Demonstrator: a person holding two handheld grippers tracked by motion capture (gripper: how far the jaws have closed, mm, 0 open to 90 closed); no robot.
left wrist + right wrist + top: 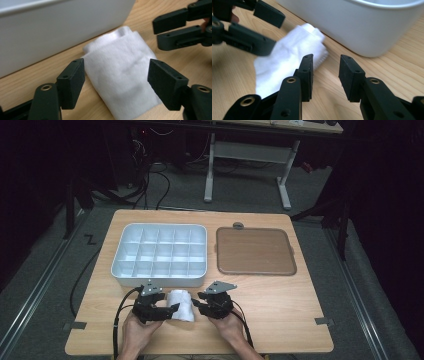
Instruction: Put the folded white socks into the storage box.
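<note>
From above, the folded white cloth (180,305) sits on the table (280,305) between both tongs, just in front of the divided tray (159,255). Left tongs (116,75) gape wide around the cloth, not pinching. Right tongs (325,72) are half open on nothing, beside it. Closing now could snag just the top layer and unfold it.

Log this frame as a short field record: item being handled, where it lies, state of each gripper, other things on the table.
item: folded white cloth
place: flat on the wooden table, just in front of the white compartment tray, between the two grippers
left gripper: open, jaws on either side of the cloth, pads not pressing it
right gripper: open, nothing between the jaws, beside the cloth's edge
tray contents: compartments look empty
other: brown flat lid to the right of the tray
</note>
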